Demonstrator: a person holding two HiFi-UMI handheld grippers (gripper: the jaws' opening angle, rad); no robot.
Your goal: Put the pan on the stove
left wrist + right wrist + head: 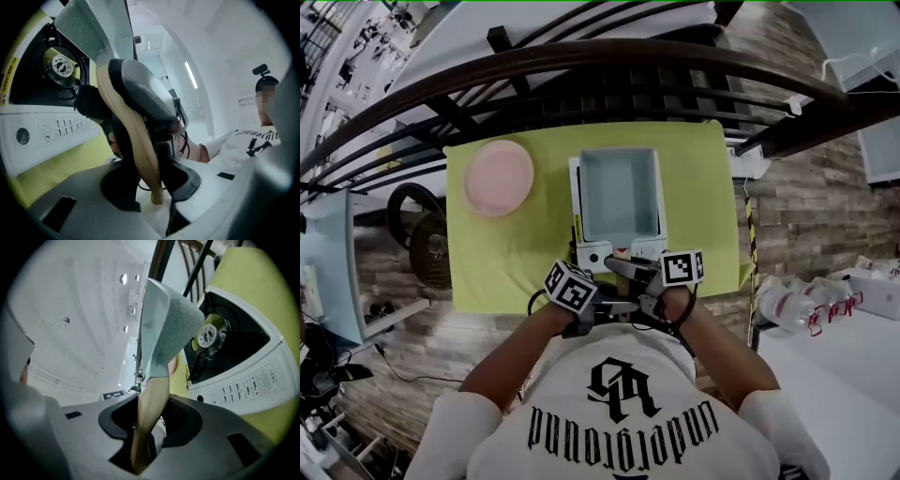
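Two grippers (157, 199) (140, 453) clamping pan handle (152, 401), above stove (243, 380)

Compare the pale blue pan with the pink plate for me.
The pan is rectangular with deep walls; the plate is round and shallow. The pan is pale blue, the plate pink. The pan is held over the stove, its wooden handle clamped in the left gripper and right gripper; the plate lies untouched on the yellow-green table, left of the stove. Both look empty.
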